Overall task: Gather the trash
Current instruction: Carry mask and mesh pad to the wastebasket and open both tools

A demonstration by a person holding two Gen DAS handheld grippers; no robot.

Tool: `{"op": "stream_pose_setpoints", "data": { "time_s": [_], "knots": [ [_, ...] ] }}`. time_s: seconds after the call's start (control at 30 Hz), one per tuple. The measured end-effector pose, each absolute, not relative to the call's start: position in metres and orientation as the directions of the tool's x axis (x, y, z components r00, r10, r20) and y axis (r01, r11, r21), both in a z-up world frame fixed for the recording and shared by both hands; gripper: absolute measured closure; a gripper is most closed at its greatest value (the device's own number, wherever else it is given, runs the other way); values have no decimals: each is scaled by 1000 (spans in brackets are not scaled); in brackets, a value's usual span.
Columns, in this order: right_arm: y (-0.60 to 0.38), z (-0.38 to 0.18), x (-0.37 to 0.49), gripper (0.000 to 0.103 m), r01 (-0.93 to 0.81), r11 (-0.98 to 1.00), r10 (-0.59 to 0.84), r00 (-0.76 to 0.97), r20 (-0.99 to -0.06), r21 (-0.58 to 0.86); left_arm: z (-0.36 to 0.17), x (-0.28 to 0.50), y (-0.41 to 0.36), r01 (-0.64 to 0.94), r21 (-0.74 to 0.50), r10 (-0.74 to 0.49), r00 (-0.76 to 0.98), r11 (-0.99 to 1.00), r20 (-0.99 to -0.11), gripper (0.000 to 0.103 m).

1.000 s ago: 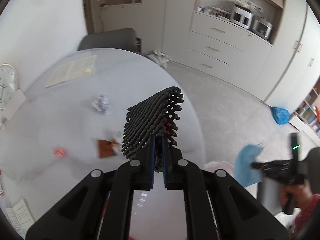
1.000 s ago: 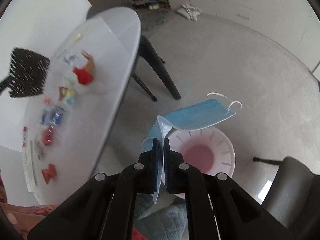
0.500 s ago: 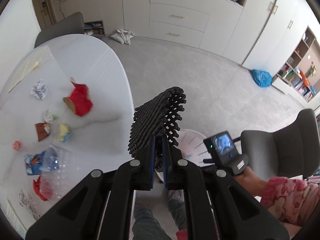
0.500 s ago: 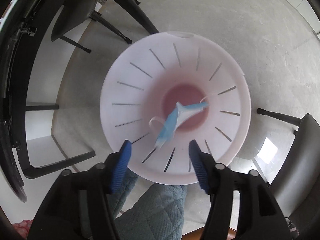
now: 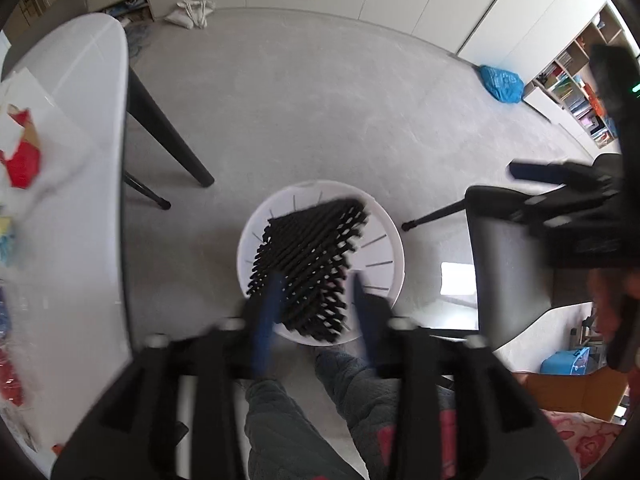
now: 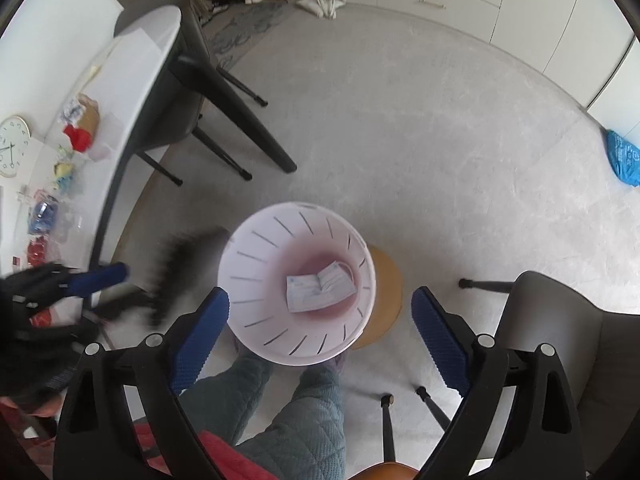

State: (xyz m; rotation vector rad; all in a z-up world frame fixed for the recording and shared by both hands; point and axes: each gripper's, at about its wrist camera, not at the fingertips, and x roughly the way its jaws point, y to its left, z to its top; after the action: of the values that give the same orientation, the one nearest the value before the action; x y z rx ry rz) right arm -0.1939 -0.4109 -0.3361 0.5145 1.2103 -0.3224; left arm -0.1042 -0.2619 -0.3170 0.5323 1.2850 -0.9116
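Note:
A white round trash bin (image 5: 384, 236) (image 6: 256, 260) stands on the floor beside the table. A blue face mask (image 6: 320, 286) lies flat at its bottom. A black mesh net (image 5: 308, 264) hangs loose over the bin mouth; it is a dark blur just left of the bin in the right wrist view (image 6: 180, 268). My left gripper (image 5: 314, 300) is open above the bin, its blue pads apart on either side of the net. My right gripper (image 6: 320, 332) is wide open and empty above the bin.
The white table (image 5: 80, 216) at the left carries several scraps: red paper (image 5: 22, 164), wrappers, a plastic bottle (image 6: 44, 216). A grey chair (image 5: 508, 256) stands right of the bin. A wooden stool (image 6: 386, 292) sits behind the bin. A blue bag (image 5: 500, 82) lies on the floor.
My left gripper has swung over the bin and opened, letting go of the black net. My right gripper has lifted away from the bin, and the mask now lies at the bottom.

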Motion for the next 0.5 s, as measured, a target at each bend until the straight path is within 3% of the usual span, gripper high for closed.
{"op": "stream_pose_setpoints", "data": {
  "time_s": [0.03,0.23,0.3,0.5],
  "knots": [
    [-414,-331,-196,11,498,843,30,336,-941,204,-323,-106,-264,814,-141,-270,20,563,-963,40],
    [-416,-315,-192,11,474,858,19,358,-934,199,-331,-103,-264,781,-154,-253,5,605,-968,32],
    [-412,-308,-192,11,465,864,9,366,-931,191,-315,-102,-260,770,-122,-259,59,627,-964,31],
    [-401,-252,-185,11,406,891,-11,464,-886,201,-231,-82,-226,702,-69,-332,246,709,-910,10]
  ]
}}
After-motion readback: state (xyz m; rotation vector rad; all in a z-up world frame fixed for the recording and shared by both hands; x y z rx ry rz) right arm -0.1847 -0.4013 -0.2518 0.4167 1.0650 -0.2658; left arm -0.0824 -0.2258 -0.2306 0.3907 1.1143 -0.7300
